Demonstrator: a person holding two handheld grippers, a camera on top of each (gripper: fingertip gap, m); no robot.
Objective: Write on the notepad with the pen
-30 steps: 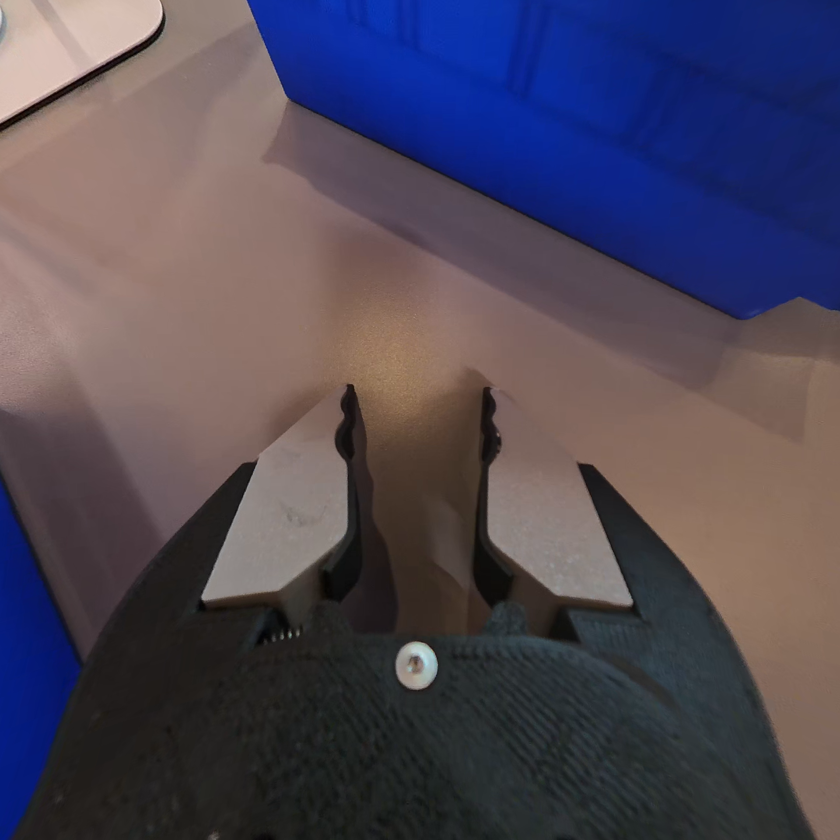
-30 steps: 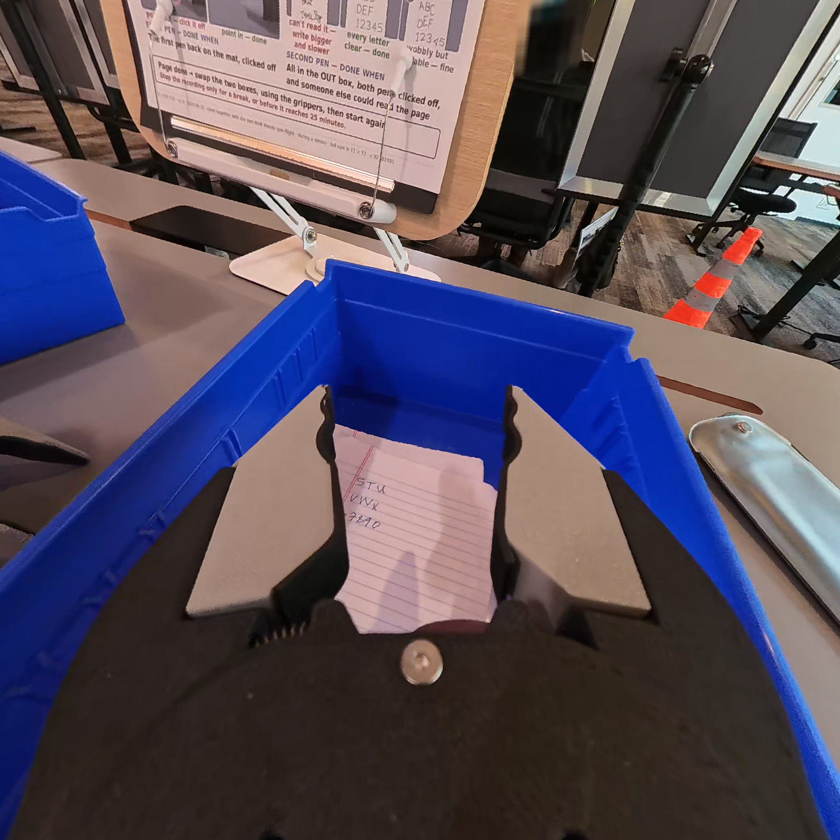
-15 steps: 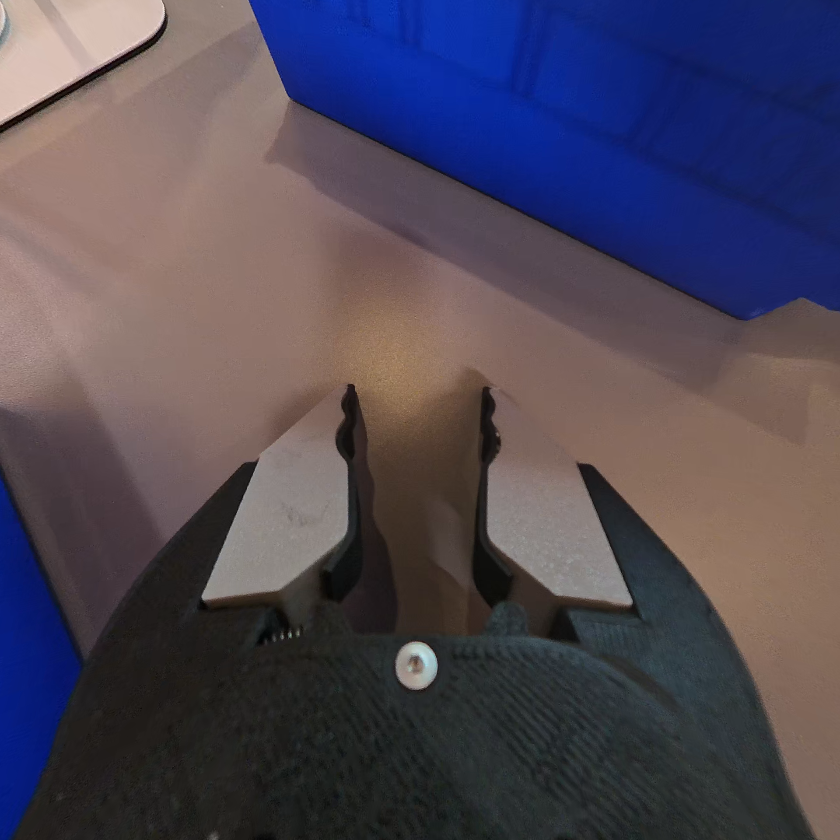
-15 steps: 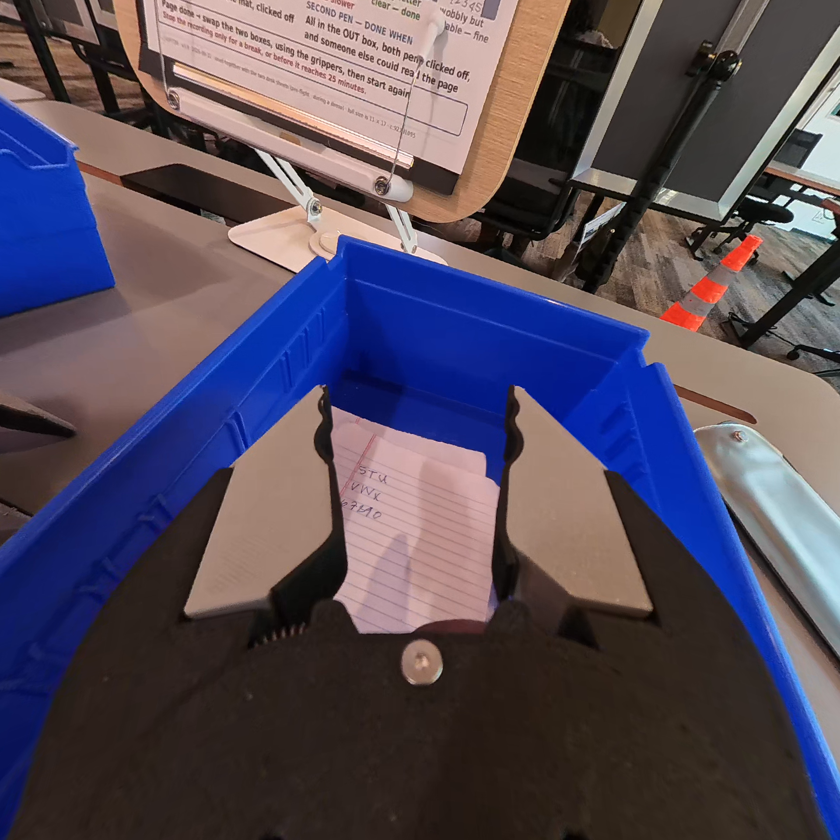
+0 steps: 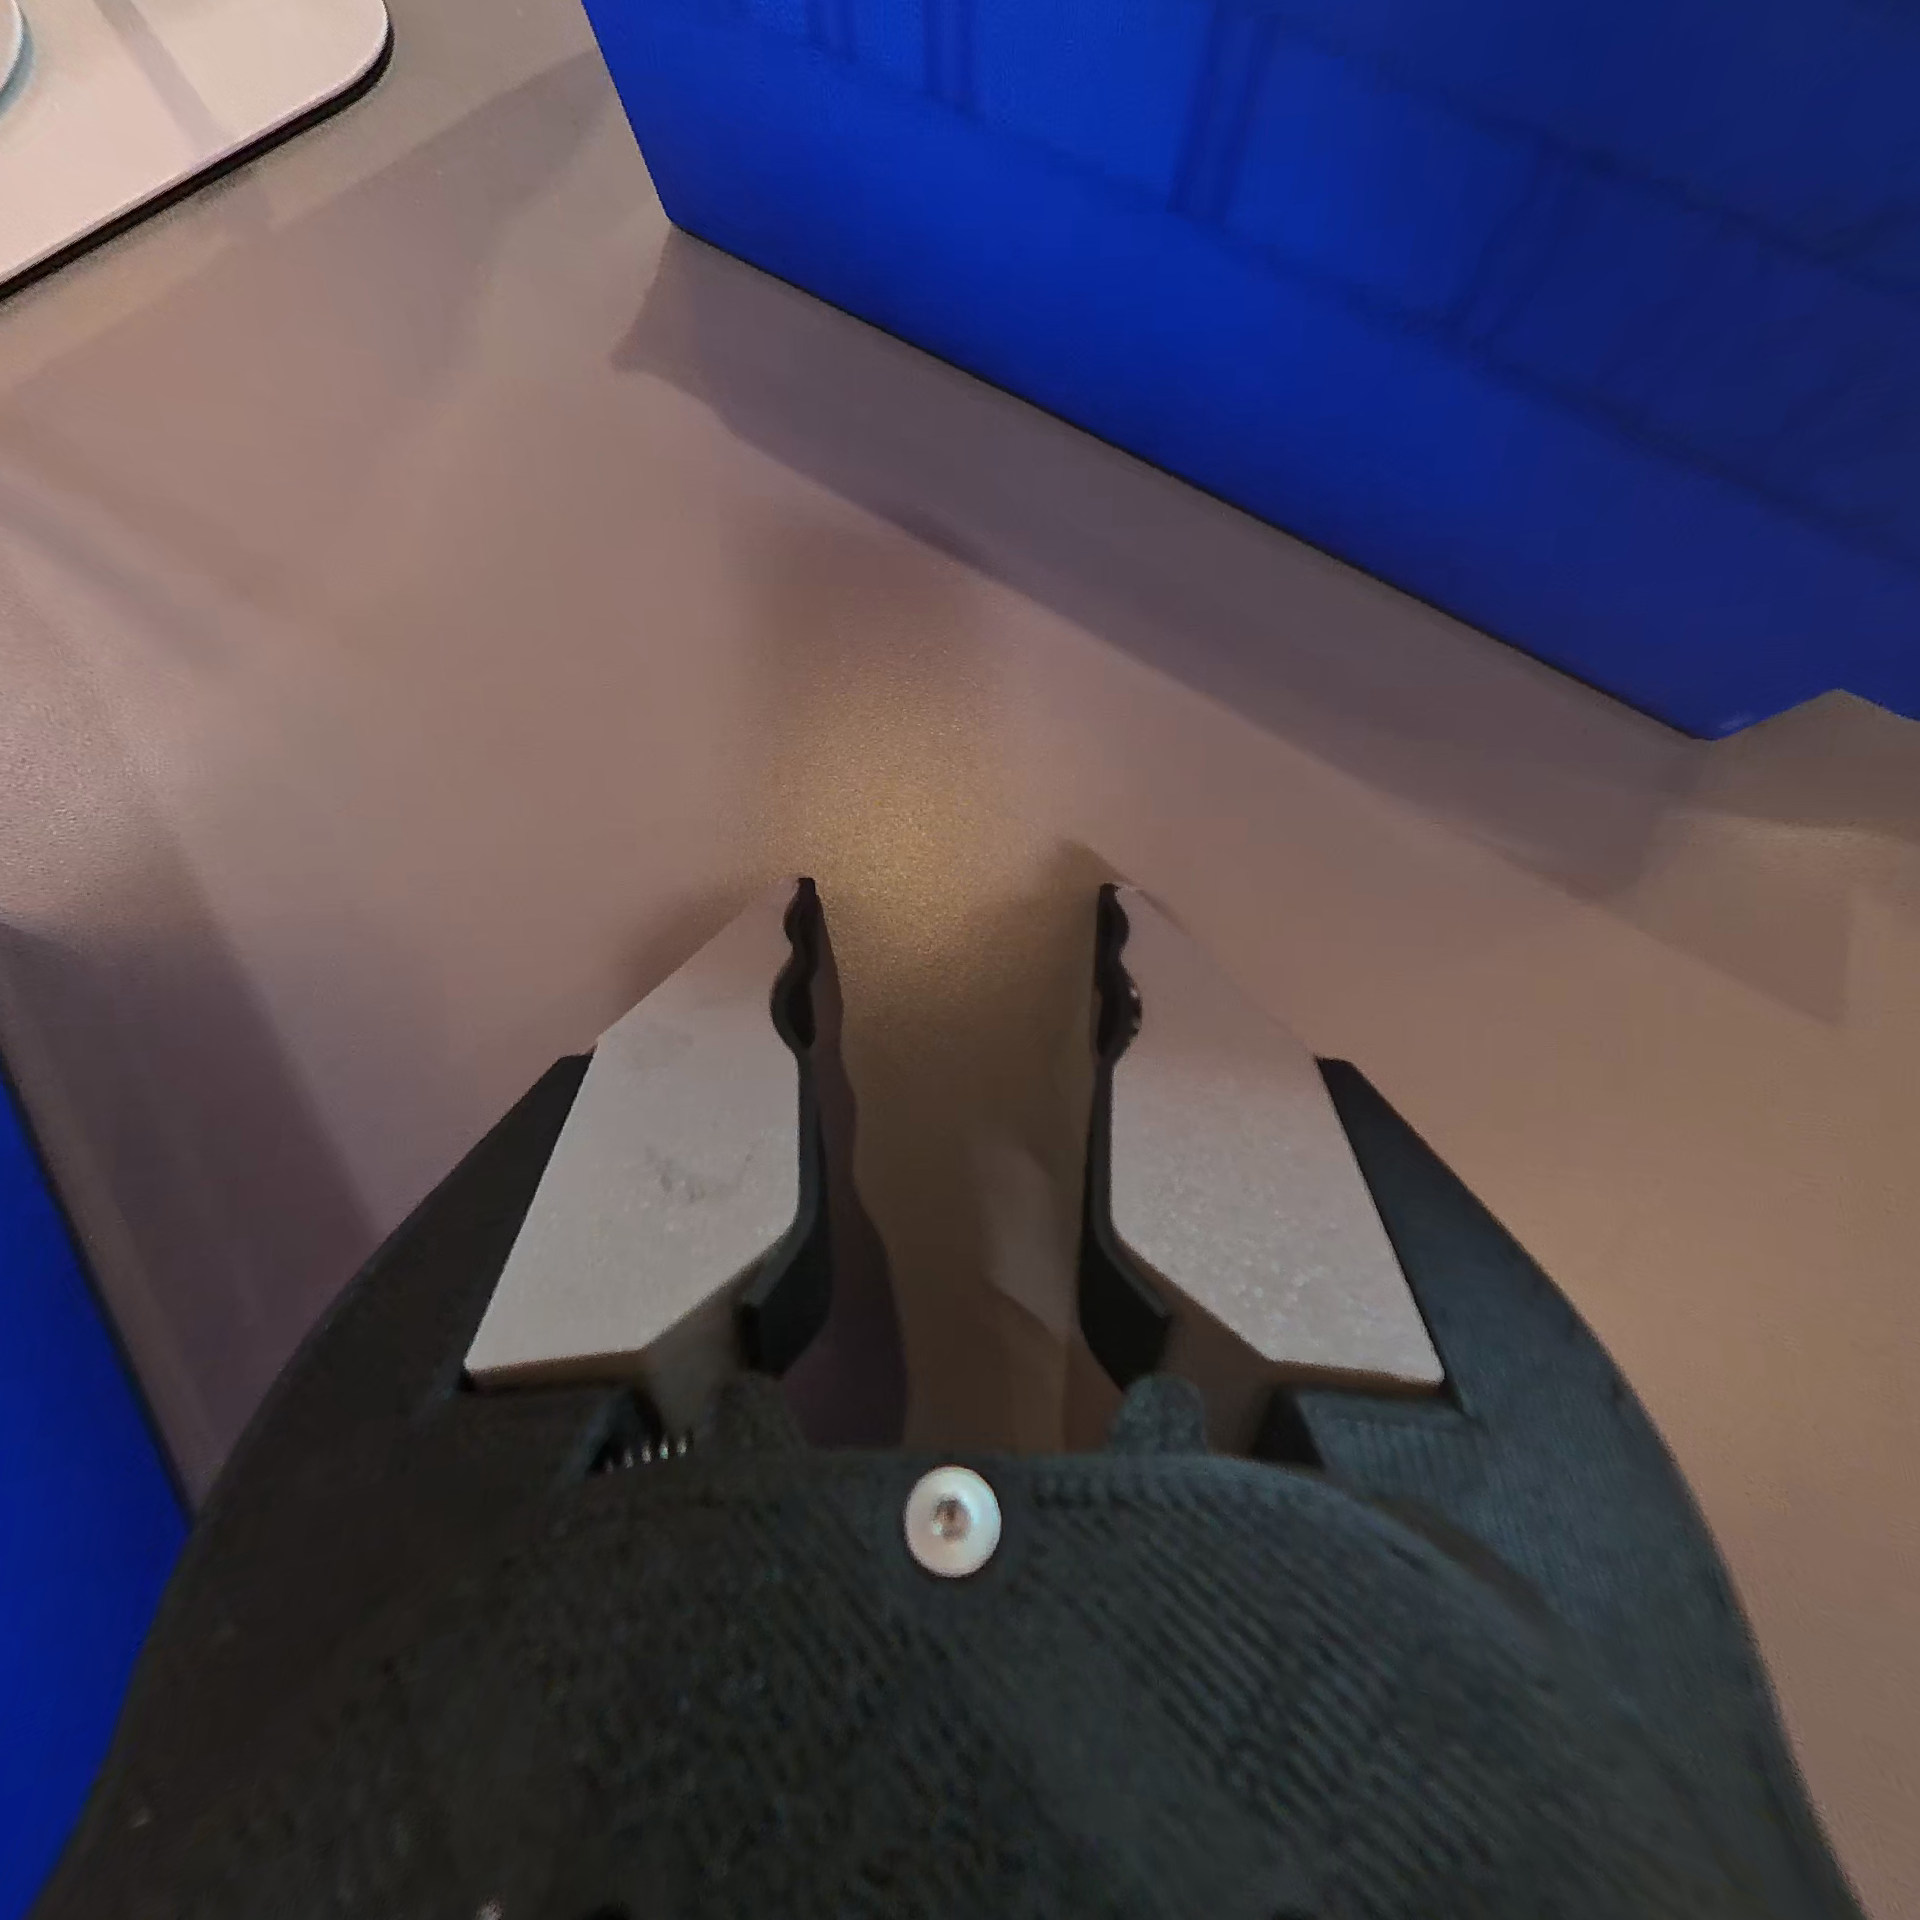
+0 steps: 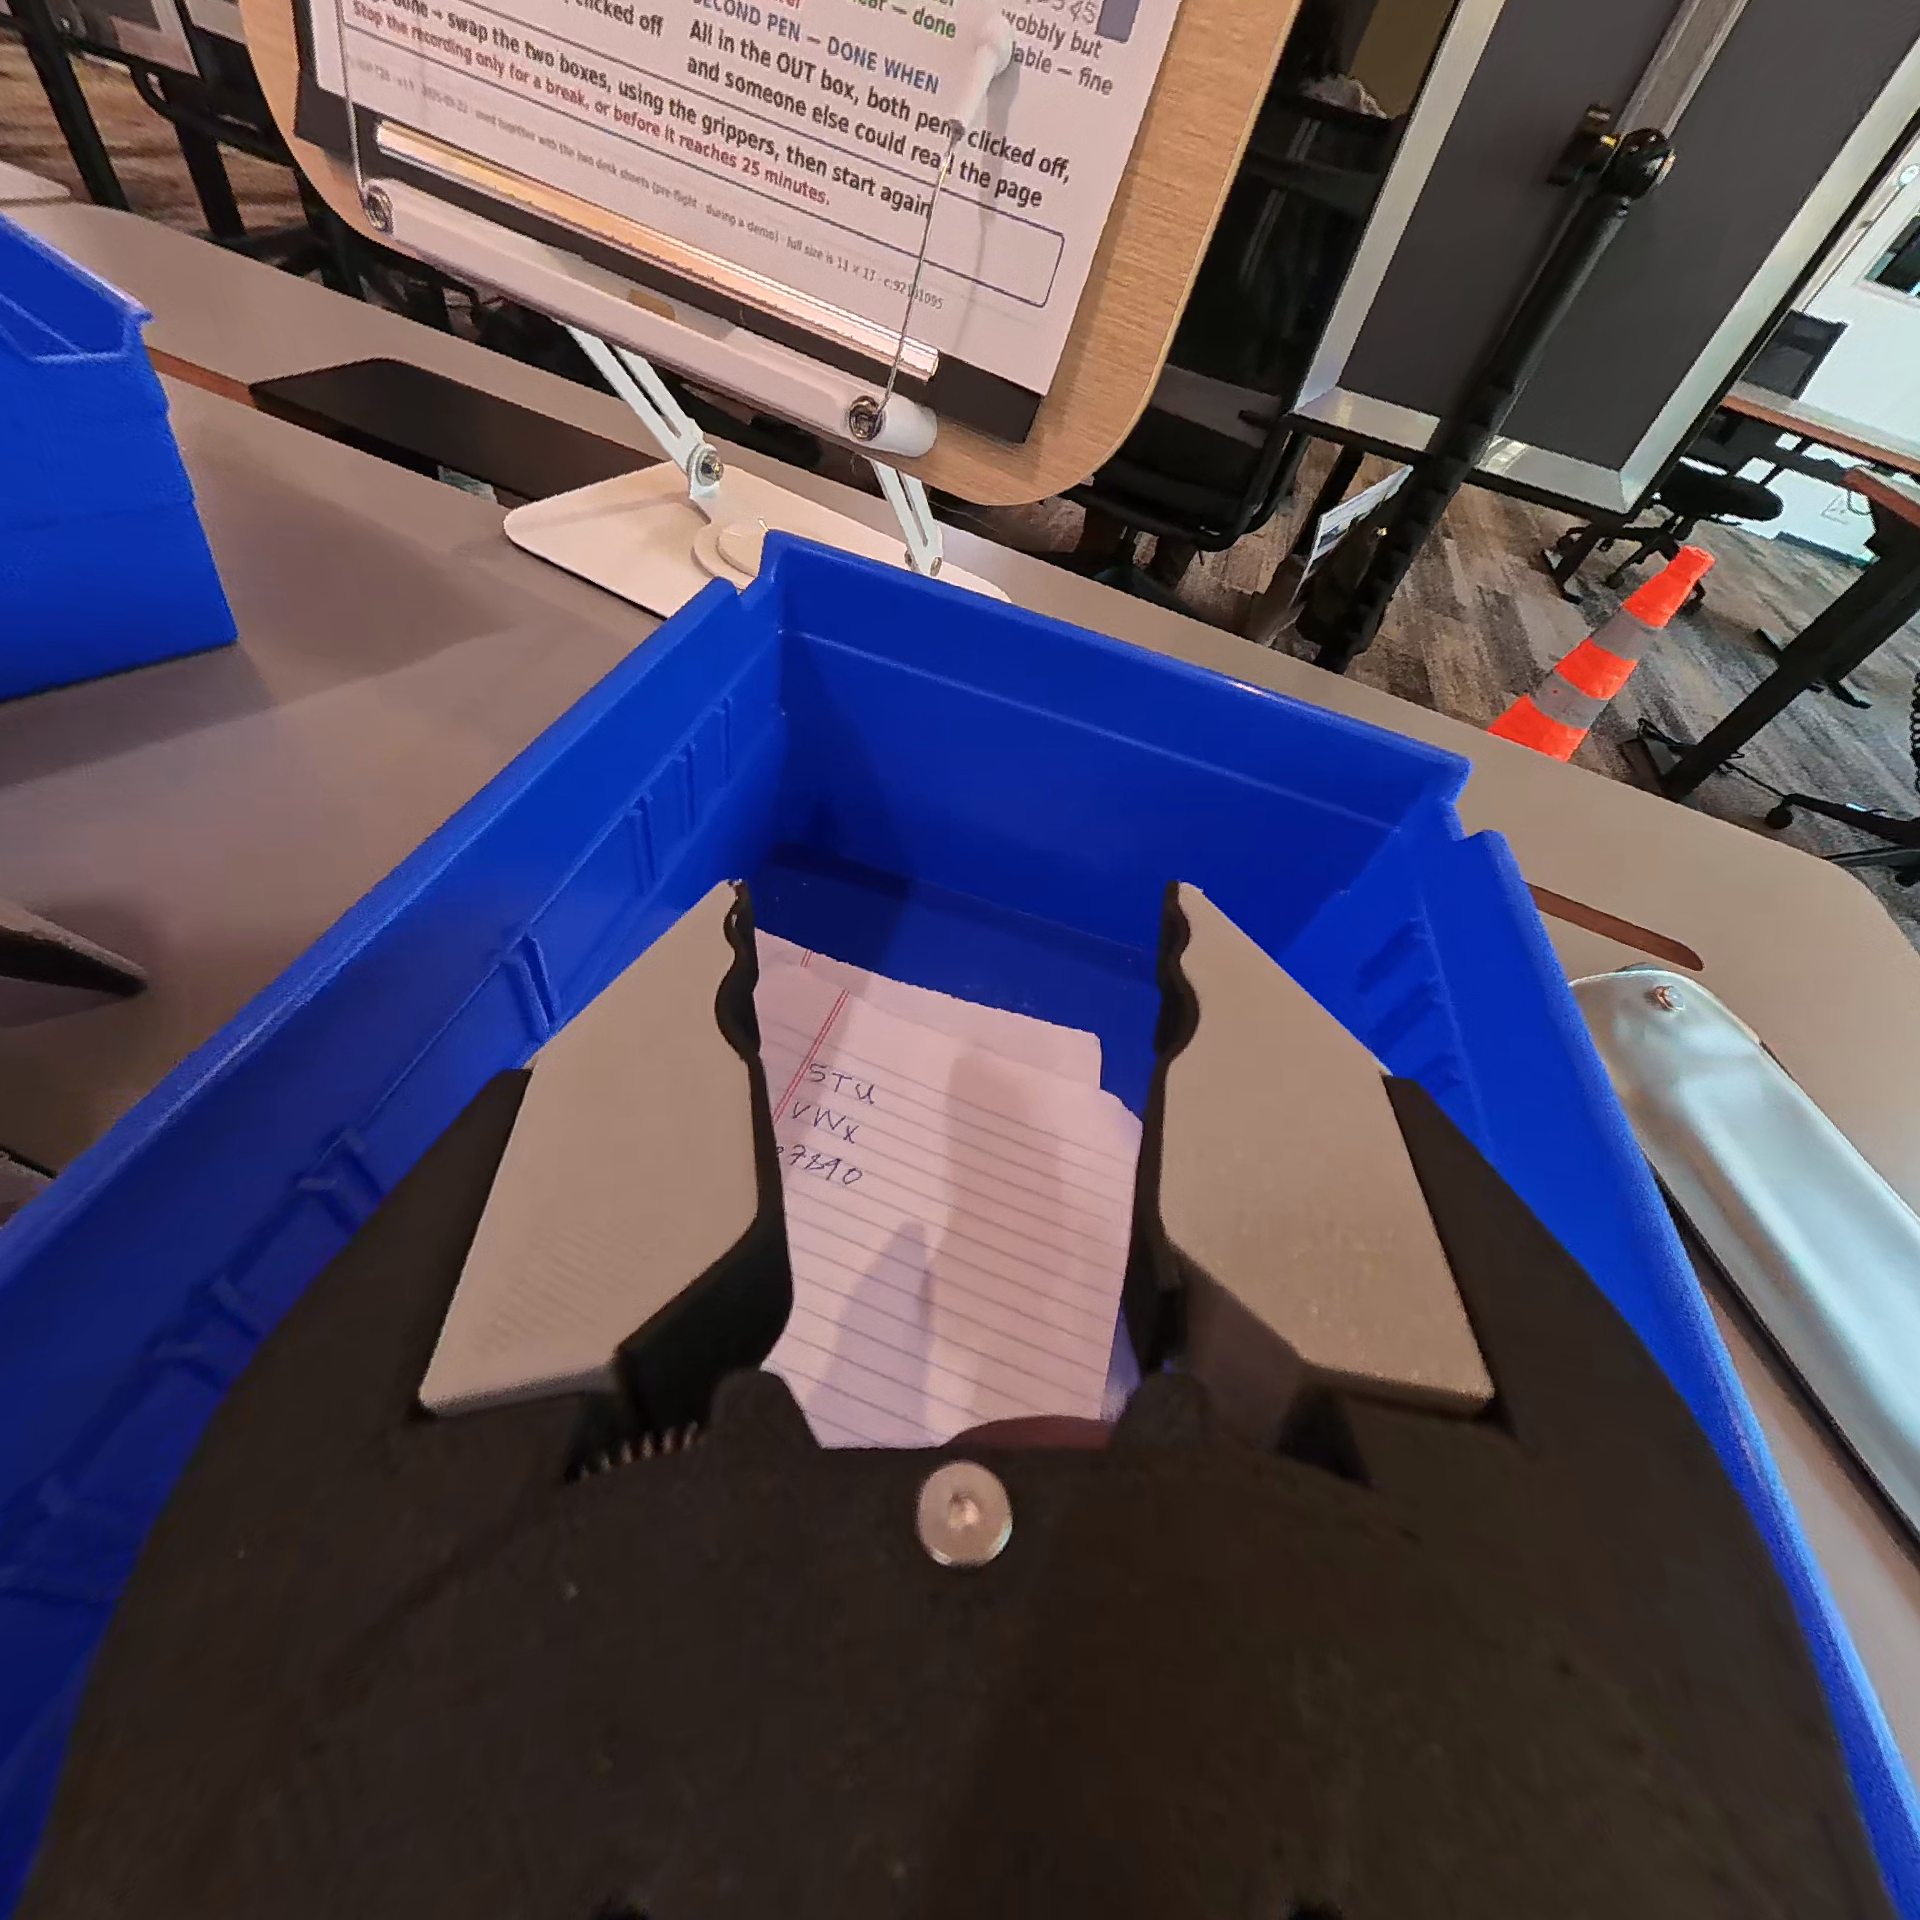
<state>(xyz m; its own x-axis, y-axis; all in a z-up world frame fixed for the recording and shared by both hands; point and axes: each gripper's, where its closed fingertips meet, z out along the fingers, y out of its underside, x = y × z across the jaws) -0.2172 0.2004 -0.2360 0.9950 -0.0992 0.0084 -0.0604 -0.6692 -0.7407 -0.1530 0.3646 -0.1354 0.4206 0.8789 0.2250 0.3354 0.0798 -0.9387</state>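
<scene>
My right gripper (image 6: 956, 899) is open and empty, held over the open top of a blue bin (image 6: 1122, 748). White lined notepad sheets (image 6: 966, 1195) with handwriting lie on the bin's floor, seen between the fingers. My left gripper (image 5: 954, 894) is open and empty, low over the bare grey table (image 5: 416, 582), just left of the same blue bin's outer wall (image 5: 1299, 291). Its dark tip shows at the left edge of the right wrist view (image 6: 52, 961). No pen is in view.
A second blue bin (image 6: 83, 499) stands at the left. A document stand with a printed sheet (image 6: 727, 156) rises behind the bin on a white base (image 6: 613, 530), also in the left wrist view (image 5: 156, 114). A metal clip plate (image 6: 1766, 1195) lies right of the bin.
The right gripper has moved forward and slightly lower over the bin, so the stand and bin rim sit lower in view. The left gripper has barely moved.
</scene>
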